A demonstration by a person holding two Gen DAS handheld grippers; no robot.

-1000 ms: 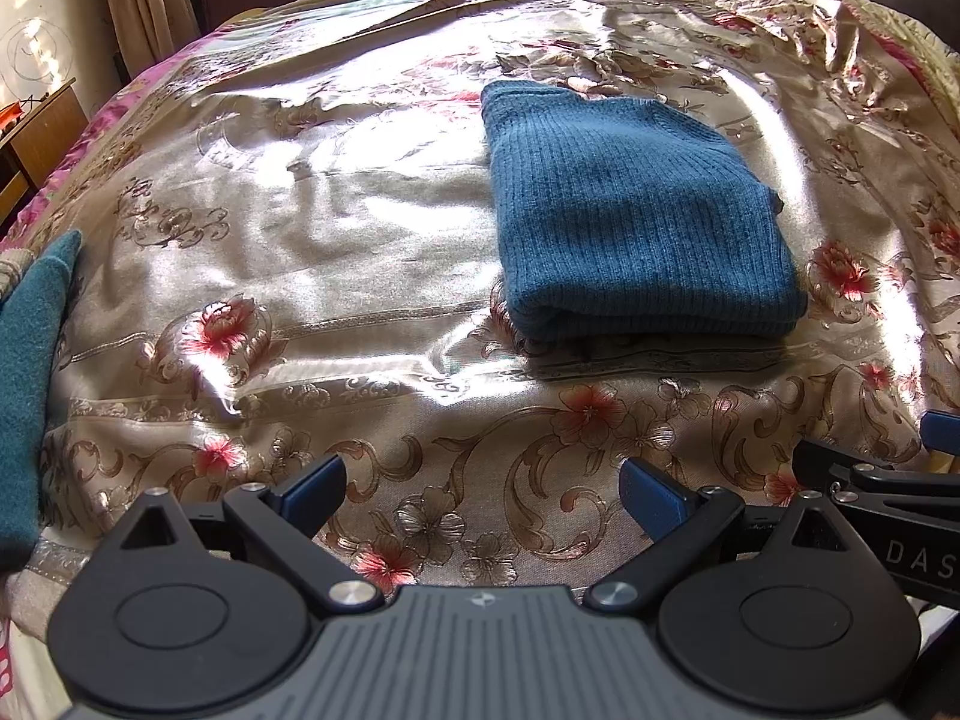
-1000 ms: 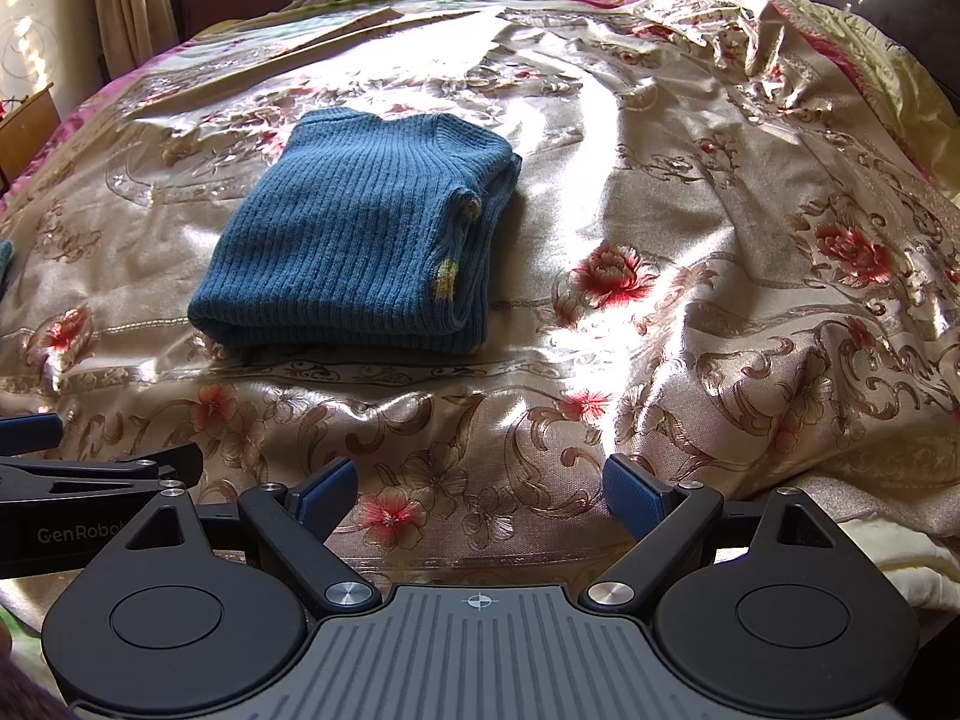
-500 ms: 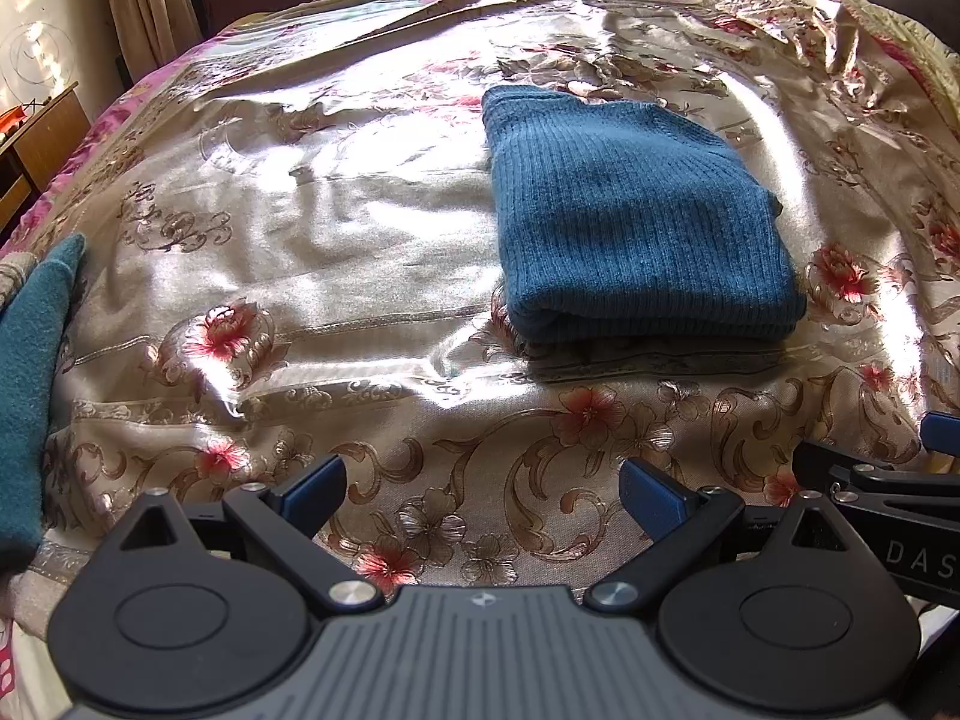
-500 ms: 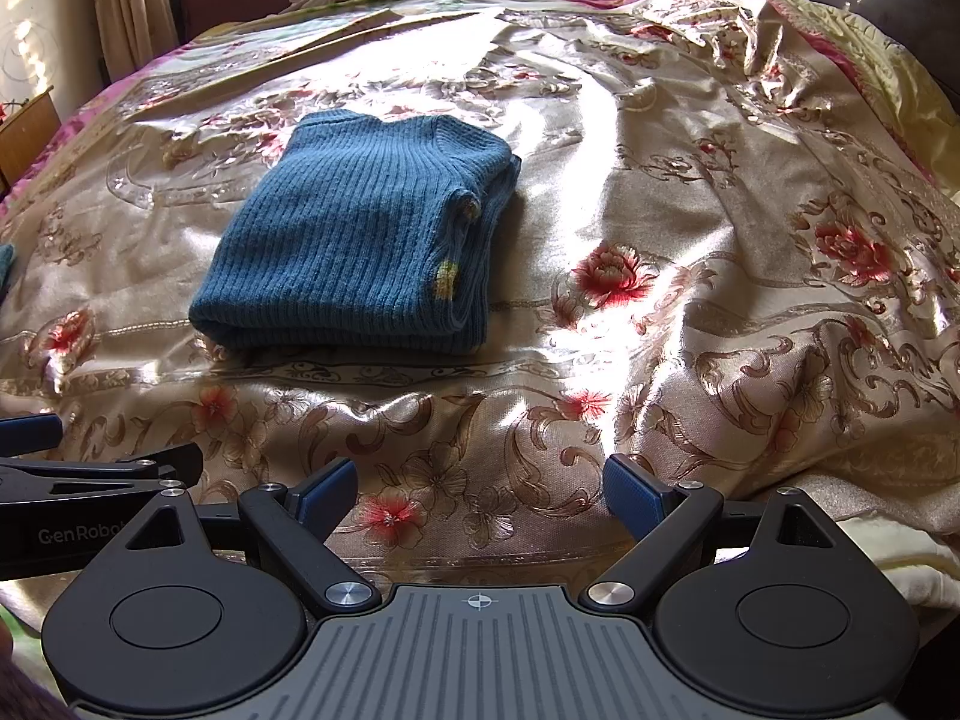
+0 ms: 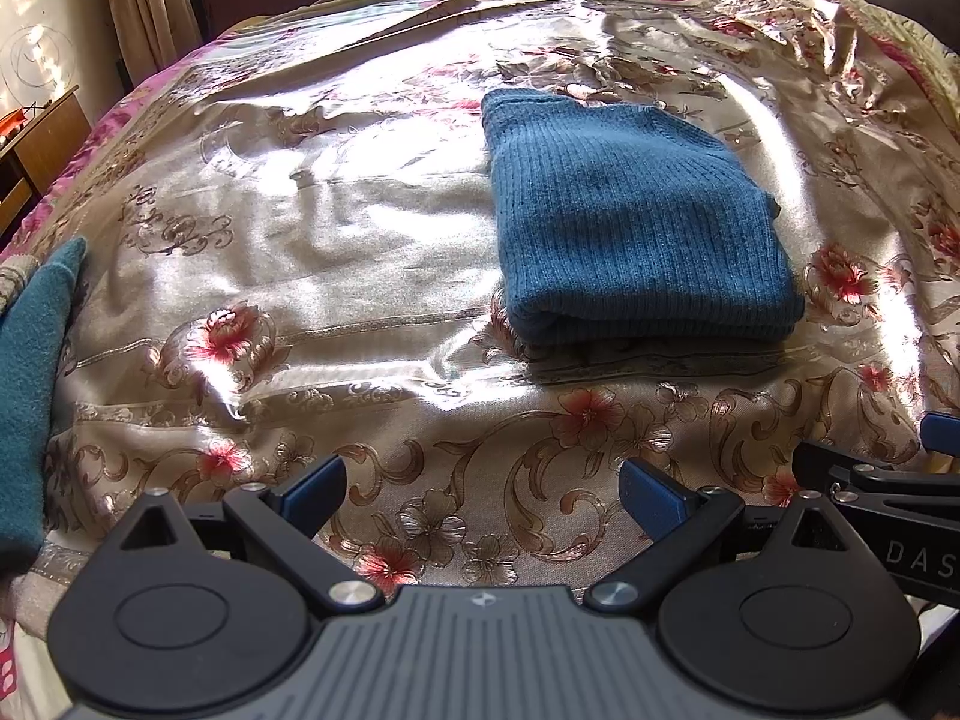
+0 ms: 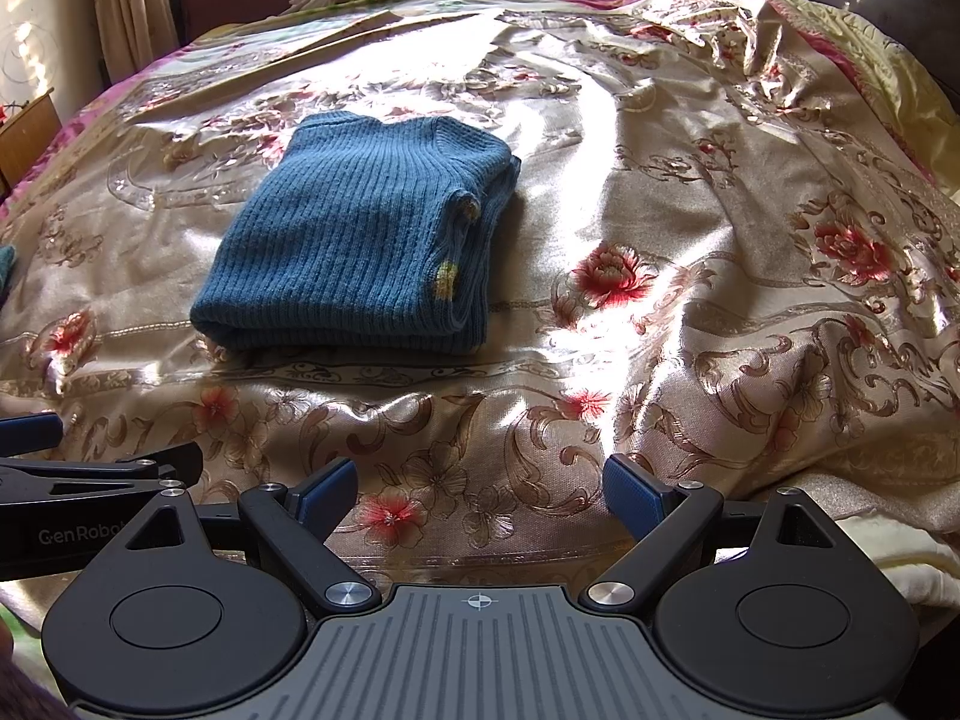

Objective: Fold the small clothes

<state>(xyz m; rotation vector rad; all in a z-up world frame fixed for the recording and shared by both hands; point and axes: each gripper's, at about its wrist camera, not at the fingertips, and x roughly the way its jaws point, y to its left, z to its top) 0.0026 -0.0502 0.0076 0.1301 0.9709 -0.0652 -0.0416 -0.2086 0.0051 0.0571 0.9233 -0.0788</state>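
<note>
While folded, blue sweater (image 6: 360, 234) beyond right hand-held gripper (image 6: 479, 495), apart

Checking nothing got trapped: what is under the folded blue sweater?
The blue sweater lies on the floral bedspread; only that cloth shows around its edges. Whatever lies beneath or inside its folds is covered.

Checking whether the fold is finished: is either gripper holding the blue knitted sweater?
No, the blue sweater lies folded on the bedspread, while the right gripper and left gripper hang short of it, jaws open and empty.
</note>
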